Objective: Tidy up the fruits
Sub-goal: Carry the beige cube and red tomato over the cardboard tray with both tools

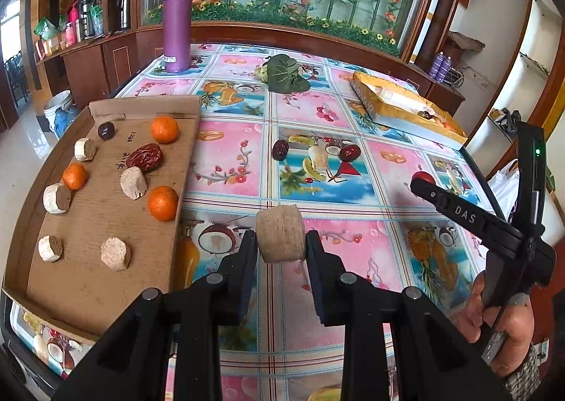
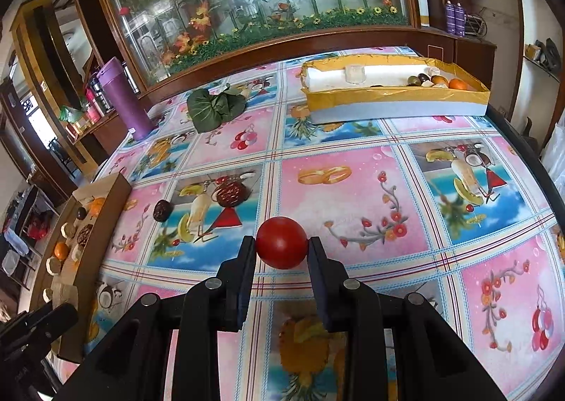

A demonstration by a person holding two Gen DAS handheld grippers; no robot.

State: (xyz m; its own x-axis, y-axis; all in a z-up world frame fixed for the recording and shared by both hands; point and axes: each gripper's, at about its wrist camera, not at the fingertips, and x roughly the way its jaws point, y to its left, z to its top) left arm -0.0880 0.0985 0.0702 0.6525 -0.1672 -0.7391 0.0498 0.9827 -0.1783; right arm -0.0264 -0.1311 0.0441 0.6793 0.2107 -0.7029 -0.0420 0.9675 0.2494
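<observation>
My left gripper (image 1: 281,242) is shut on a beige cylindrical chunk (image 1: 280,233) above the patterned tablecloth. Just to its left lies a cardboard tray (image 1: 88,281) carrying three oranges (image 1: 165,129), a red date (image 1: 144,156), a dark round fruit (image 1: 106,130) and several beige chunks (image 1: 133,183). My right gripper (image 2: 281,245) is shut on a red round fruit (image 2: 281,242). A loose dark date (image 2: 162,210) lies on the cloth to the left. The yellow box (image 2: 395,95) at the back right holds a few fruits (image 2: 457,84).
A purple flask (image 1: 177,25) stands at the back left of the table, and a green leafy vegetable (image 1: 286,73) lies near the back middle. A wooden-framed glass cabinet runs behind the table. A hand (image 1: 505,327) holds the right tool at the lower right.
</observation>
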